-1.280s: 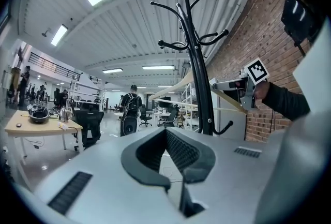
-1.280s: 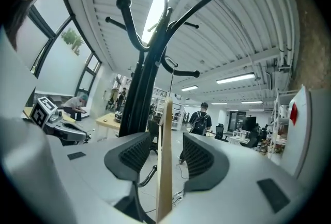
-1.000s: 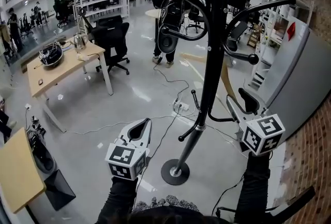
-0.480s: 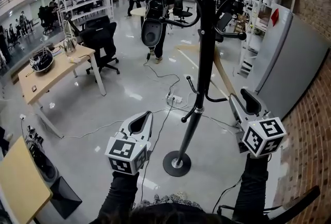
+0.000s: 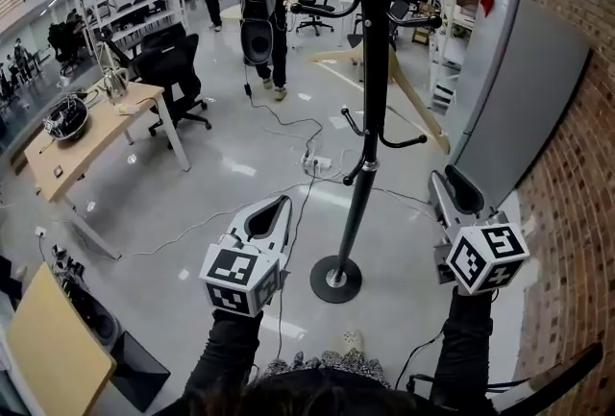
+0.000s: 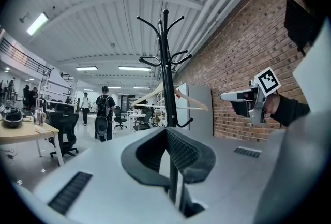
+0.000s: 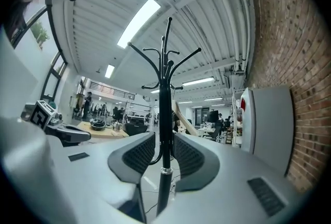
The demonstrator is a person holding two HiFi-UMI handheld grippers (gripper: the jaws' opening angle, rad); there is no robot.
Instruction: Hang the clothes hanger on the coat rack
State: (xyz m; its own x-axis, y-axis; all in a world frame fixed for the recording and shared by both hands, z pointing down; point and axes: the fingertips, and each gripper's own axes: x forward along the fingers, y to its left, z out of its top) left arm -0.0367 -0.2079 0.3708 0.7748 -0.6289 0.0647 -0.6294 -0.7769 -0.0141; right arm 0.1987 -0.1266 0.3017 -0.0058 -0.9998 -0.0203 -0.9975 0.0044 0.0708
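Note:
The black coat rack (image 5: 363, 145) stands on its round base (image 5: 336, 280) between my two grippers. A wooden clothes hanger (image 5: 415, 111) hangs from one of its arms on the far side; it also shows in the left gripper view (image 6: 192, 101). My left gripper (image 5: 282, 203) hangs left of the pole, shut, with nothing in it. My right gripper (image 5: 447, 179) is right of the pole, clear of it, jaws apart and closing, nothing between them. The right gripper view shows the pole (image 7: 164, 114) through the gap, farther off.
A grey cabinet (image 5: 519, 87) and a brick wall (image 5: 586, 145) stand close on the right. Cables and a power strip (image 5: 317, 162) lie on the floor behind the rack. A desk (image 5: 91, 140), an office chair (image 5: 173, 68) and walking people (image 5: 259, 1) are at the left and back.
The view has pulled back from the rack and its top has slid out of sight. Both grippers have shifted with it. The person with the backpack has walked farther off.

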